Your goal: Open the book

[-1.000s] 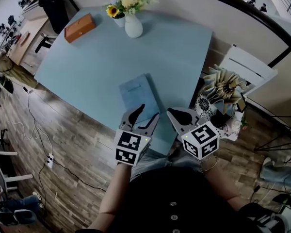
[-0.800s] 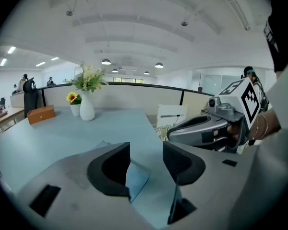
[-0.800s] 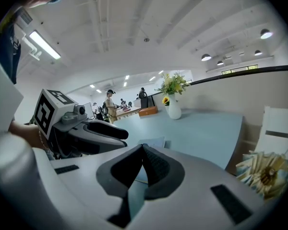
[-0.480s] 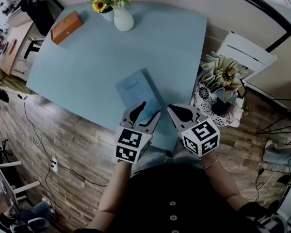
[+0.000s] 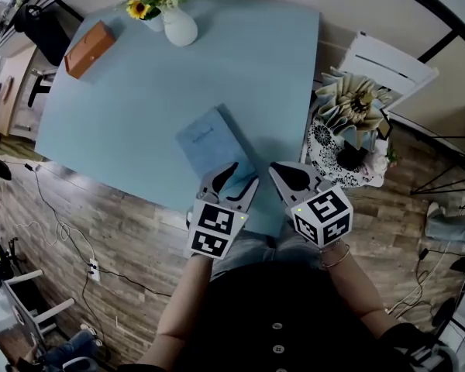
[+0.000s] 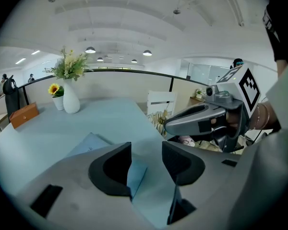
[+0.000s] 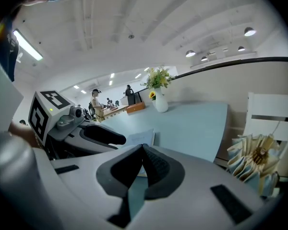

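The book [image 5: 209,142] lies shut and flat on the pale blue tabletop [image 5: 240,60], turned at a slant, its near corner close to the tabletop's near edge. The left tongs [image 5: 242,175] hang over that near corner with the jaws apart and nothing between them. In the left gripper view the book's right edge [image 6: 137,171] shows through the gap of the left tongs [image 6: 146,150], lower down and not clamped. The right tongs [image 5: 277,170] sit just beside them on the right, over the bare strip between the book and the tabletop's right edge. Their jaws are brought together at the tips [image 7: 142,150] on nothing.

Beyond the book the tabletop is open all the way to the far edge, where a white vase [image 5: 178,28] of flowers and a brown box [image 5: 88,39] stand well apart from it. A white chair [image 5: 391,68] stands off the right edge, and wooden floor [image 5: 124,223] lies below the near edge – both pairs of tongs hold close to the person's body
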`<state>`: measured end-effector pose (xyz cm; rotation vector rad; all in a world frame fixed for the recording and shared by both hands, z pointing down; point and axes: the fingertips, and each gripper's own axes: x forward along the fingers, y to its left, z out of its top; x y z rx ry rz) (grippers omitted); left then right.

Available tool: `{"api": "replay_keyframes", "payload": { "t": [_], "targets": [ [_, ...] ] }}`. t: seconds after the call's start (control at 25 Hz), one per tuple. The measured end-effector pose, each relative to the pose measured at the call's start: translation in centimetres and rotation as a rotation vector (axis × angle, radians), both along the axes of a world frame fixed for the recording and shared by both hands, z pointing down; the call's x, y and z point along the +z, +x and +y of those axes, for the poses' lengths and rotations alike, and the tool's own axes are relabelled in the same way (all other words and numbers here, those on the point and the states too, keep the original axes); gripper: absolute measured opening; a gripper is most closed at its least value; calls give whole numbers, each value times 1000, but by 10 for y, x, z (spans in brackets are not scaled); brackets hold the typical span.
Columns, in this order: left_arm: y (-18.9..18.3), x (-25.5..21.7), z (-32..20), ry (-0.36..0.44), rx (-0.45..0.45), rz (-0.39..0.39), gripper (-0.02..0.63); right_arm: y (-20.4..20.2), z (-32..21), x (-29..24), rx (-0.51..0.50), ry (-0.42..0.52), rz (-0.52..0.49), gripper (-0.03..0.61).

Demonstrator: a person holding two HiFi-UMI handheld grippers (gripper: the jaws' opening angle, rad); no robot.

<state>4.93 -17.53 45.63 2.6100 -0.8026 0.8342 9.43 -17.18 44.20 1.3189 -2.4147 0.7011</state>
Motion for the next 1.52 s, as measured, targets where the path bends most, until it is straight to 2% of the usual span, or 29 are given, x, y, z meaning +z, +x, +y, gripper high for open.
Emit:
{"api": "replay_keyframes", "payload": {
  "t": [0.36, 0.56, 0.8, 1.0, 1.32, 1.52],
  "targets": [
    [8, 21, -1, -22, 26, -53, 199, 8, 5, 13, 7, -21, 12, 6],
    [8, 36, -1, -37, 41, -83, 167, 5, 6, 19, 4, -29, 11, 6],
    [11, 55, -2, -37, 45, -125, 167, 8, 12, 32, 15, -56, 8, 7],
    [12, 70, 3, -2, 80, -218, 167, 14, 14, 43, 21, -76, 19, 6],
    [13, 81, -2, 35, 80, -256, 150, 19, 19, 55, 44, -107, 17, 6],
    [14, 82, -5, 51, 48, -250, 150, 19, 24, 62, 56, -124, 14, 6]
  ]
}}
